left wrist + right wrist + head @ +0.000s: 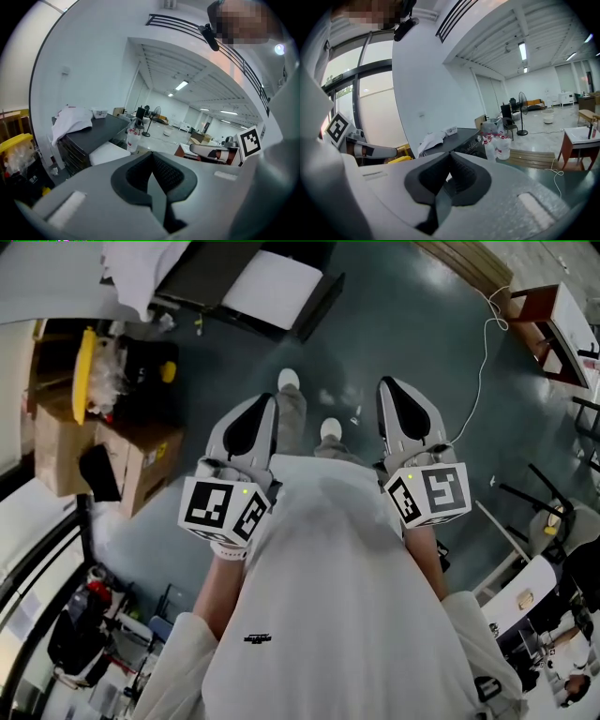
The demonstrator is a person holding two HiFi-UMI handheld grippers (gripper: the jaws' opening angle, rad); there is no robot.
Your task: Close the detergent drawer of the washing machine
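Observation:
A dark-topped machine [246, 285] with a white panel stands on the floor far ahead of me. It shows in the left gripper view [96, 133] and the right gripper view [459, 138], with white cloth on top. I cannot make out a detergent drawer on it. My left gripper [251, 420] and right gripper [405, 401] are held close to the person's chest, well away from the machine. In each gripper's own view, left gripper [151, 160] and right gripper [449, 160], the dark pads meet with nothing between them.
Cardboard boxes [131, 457] and a yellow item [84, 371] stand at the left. A small red-framed table [553, 326] and a white cable [482, 362] lie at the right. Plastic bottles [497, 140] stand beside the machine. The person's shoes [289, 381] show between the grippers.

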